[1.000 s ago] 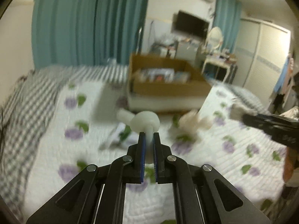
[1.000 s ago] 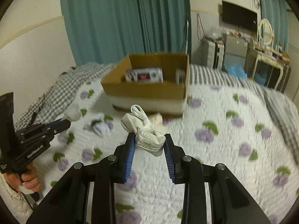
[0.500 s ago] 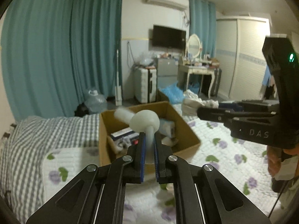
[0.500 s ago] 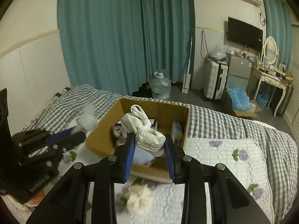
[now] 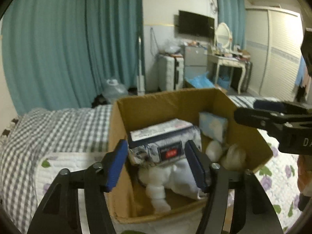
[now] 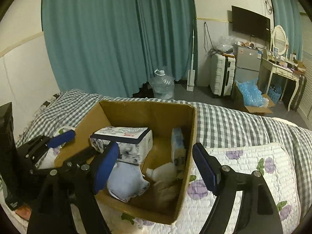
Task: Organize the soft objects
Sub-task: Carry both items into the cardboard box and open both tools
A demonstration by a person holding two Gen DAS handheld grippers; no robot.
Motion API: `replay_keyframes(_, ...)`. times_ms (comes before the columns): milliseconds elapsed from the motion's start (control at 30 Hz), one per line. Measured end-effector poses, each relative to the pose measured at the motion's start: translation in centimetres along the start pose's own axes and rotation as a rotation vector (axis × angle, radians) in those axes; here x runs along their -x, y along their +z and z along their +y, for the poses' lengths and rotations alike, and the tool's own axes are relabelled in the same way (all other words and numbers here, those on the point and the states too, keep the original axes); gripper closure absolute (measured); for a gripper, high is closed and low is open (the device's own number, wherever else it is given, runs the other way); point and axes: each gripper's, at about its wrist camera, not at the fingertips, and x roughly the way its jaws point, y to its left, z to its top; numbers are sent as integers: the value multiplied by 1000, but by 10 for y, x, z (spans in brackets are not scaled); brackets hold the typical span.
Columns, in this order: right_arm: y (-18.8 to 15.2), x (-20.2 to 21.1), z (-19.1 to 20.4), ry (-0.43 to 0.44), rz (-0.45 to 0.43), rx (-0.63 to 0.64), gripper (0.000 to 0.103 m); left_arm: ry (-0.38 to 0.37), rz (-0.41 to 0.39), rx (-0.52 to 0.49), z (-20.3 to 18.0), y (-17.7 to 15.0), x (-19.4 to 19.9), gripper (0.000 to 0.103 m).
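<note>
An open cardboard box [image 5: 169,101] [image 6: 144,109] stands on the bed. Both grippers hover over it, open and empty. My left gripper [image 5: 158,165] is above the box's near left part. A white soft toy [image 5: 158,187] lies in the box below it. My right gripper [image 6: 156,167] is above the box's near right corner. A pale blue soft bundle [image 6: 126,183] and a white soft item [image 6: 165,171] lie on the box floor. The right gripper shows in the left wrist view [image 5: 273,117]; the left gripper shows in the right wrist view [image 6: 58,142].
A printed carton [image 5: 161,136] [image 6: 124,140] and a light blue tissue pack [image 5: 212,122] [image 6: 177,140] also sit in the box. The bed has a floral quilt [image 6: 249,161] and a checked blanket [image 5: 58,126]. Teal curtains, a suitcase [image 6: 220,78] and a dressing table stand beyond.
Both grippers moved in over the box and opened. The white toy left my left gripper and the white bundle left my right gripper; both now lie in the box.
</note>
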Motion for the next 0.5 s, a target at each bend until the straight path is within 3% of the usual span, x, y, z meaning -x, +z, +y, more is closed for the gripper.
replay_keyframes(233,12,54,1,-46,-78,11,9,53,-92,25,1,18,36,41)
replay_keyframes(333,18,91,3,-40,-123,5,6,79,-169,-8,-7,29,73,40)
replay_keyframes(400,22,114,6,-47,-141,13,4,69,-217,-16,-12,37,101,31)
replay_keyframes(500,23,157,16,-75,-186,36,2,75,-300,-8,-16,46,143,28)
